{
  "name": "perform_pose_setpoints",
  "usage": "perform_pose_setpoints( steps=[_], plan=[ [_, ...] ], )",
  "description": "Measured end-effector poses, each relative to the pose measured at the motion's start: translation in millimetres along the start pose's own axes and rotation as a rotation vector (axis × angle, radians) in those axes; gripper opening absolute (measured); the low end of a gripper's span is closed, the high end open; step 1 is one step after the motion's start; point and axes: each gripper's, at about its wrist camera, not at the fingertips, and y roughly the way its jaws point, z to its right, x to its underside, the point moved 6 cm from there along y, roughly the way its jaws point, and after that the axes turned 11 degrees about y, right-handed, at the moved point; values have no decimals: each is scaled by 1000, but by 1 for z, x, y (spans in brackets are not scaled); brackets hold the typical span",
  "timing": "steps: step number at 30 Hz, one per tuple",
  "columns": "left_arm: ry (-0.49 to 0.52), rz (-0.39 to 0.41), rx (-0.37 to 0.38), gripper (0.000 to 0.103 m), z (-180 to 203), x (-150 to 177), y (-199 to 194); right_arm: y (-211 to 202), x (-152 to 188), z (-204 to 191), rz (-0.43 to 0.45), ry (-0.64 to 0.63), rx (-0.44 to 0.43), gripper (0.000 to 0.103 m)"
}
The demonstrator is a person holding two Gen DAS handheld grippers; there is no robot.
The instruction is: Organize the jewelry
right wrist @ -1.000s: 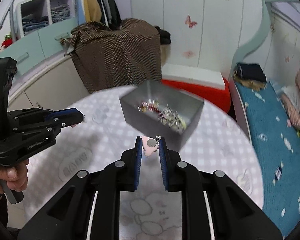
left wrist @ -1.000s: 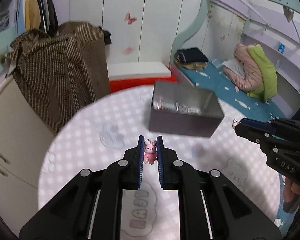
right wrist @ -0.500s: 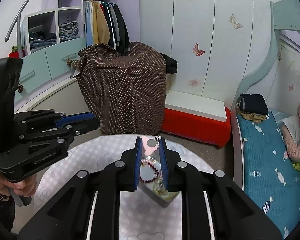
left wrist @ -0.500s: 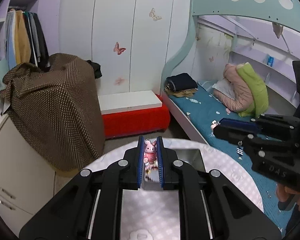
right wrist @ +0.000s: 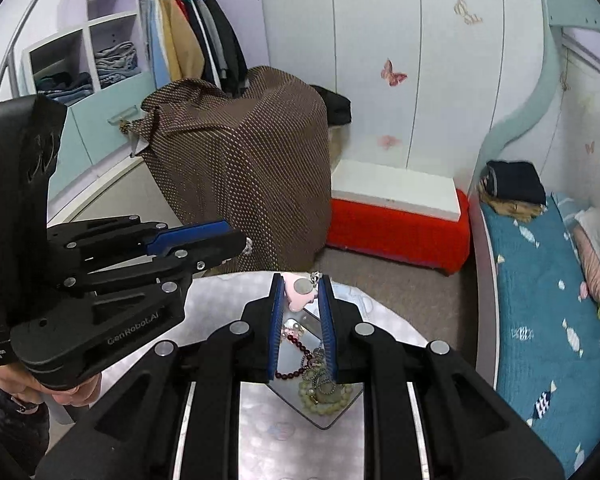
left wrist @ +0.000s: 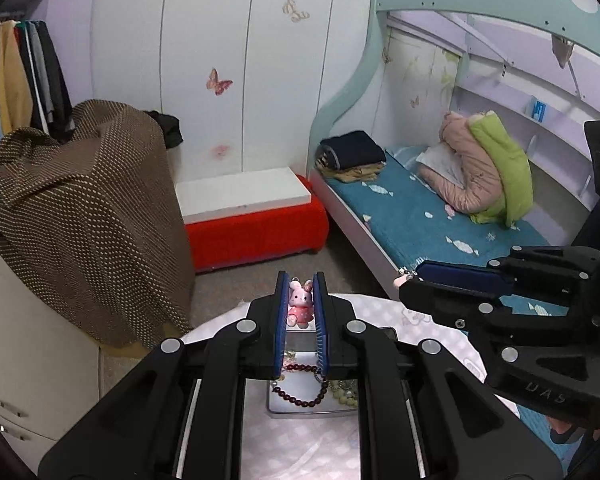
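Note:
My left gripper (left wrist: 301, 289) is shut on a small pink bunny charm (left wrist: 300, 305) and holds it above a grey metal box (left wrist: 312, 408). The box holds a dark red bead bracelet (left wrist: 300, 394) and pale beads (left wrist: 346, 394). My right gripper (right wrist: 300, 289) is shut on a pale pink charm (right wrist: 298, 294) with a round metal disc, also over the box (right wrist: 324, 416). The bracelet (right wrist: 296, 364) and a pale bead string (right wrist: 320, 398) lie inside it. The left gripper shows at the left of the right wrist view (right wrist: 242, 244), and the right gripper at the right of the left wrist view (left wrist: 404, 280).
The box stands on a round table with a pale checked cloth (left wrist: 300, 444). Beyond it are a brown dotted cover over furniture (left wrist: 84, 208), a red bench (left wrist: 256, 232), a bed with a teal sheet (left wrist: 420, 216) and a wardrobe (right wrist: 188, 48).
Both grippers have risen and moved forward over the box, each still holding its charm. The view has tilted up from the tabletop to the room, and the box now lies beneath the fingers.

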Motion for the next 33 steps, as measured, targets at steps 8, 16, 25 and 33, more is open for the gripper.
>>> perform_pose_setpoints(
  steps=[8,16,25,33],
  plan=[
    [-13,-74,23,13,0,9,36,21,8,15,-57,37,7,16],
    [-17,-66,-64,76,-12,11,35,30,14,29,-85,95,2,45],
    [-36,-12,-181,98,-31,14,2,14,16,53,-23,215,63,95],
    [-34,23,-200,98,-24,20,-32,-5,21,48,1,230,41,95]
  ],
)
